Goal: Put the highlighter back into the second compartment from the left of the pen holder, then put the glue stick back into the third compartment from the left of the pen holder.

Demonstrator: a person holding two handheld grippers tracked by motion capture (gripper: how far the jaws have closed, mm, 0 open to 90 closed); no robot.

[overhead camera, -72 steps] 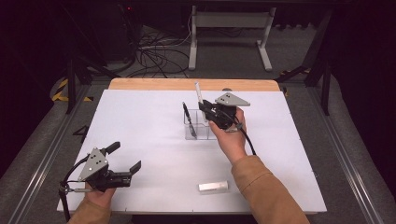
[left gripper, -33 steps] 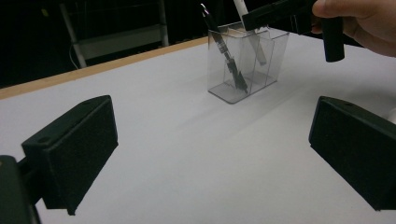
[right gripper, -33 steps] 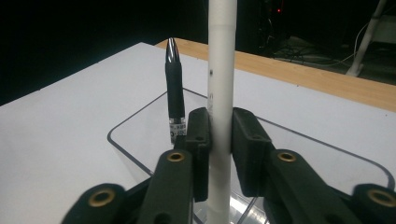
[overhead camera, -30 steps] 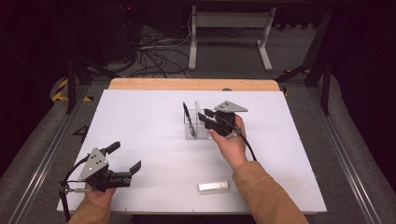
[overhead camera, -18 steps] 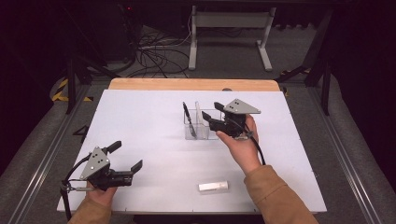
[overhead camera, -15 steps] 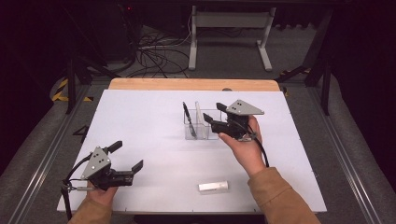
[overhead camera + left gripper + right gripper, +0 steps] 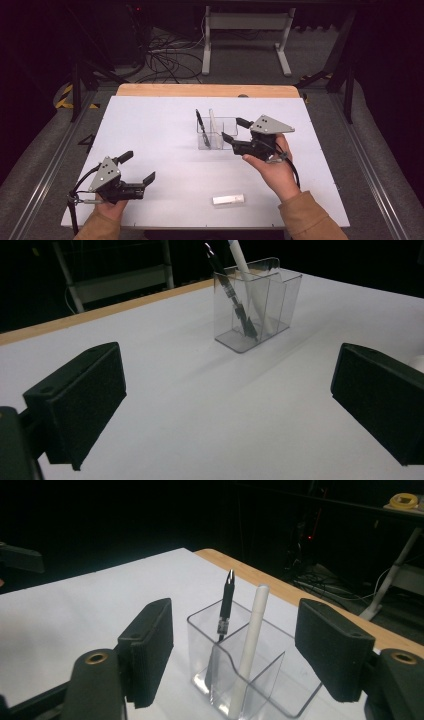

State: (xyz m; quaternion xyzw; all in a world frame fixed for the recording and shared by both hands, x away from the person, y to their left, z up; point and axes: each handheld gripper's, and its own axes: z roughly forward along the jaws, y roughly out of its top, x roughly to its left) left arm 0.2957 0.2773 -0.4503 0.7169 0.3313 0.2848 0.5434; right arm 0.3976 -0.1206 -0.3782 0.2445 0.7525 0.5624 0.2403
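Observation:
A clear two-compartment holder (image 7: 218, 138) stands mid-table, with a black pen (image 7: 201, 123) and a white pen (image 7: 212, 124) leaning upright in it. My right gripper (image 7: 233, 130) hovers just right of the holder. Its jaws have just been opening and stand open, with nothing pressed between them. Through the right gripper view the holder (image 7: 272, 690), black pen (image 7: 226, 605) and white pen (image 7: 248, 650) sit beyond the spread jaws. My left gripper (image 7: 138, 166) rests open near the front left. From the left gripper view the holder (image 7: 280, 300) is seen farther off.
A short white stick-like piece (image 7: 228, 199) lies near the front edge of the white table (image 7: 160, 125). A wooden strip (image 7: 200, 90) borders the far side. Cables and a stand's legs lie on the dark floor beyond.
My right gripper let go of the white pen, which now stands in the holder. It opened and drew back to the right and up. The left gripper stayed put.

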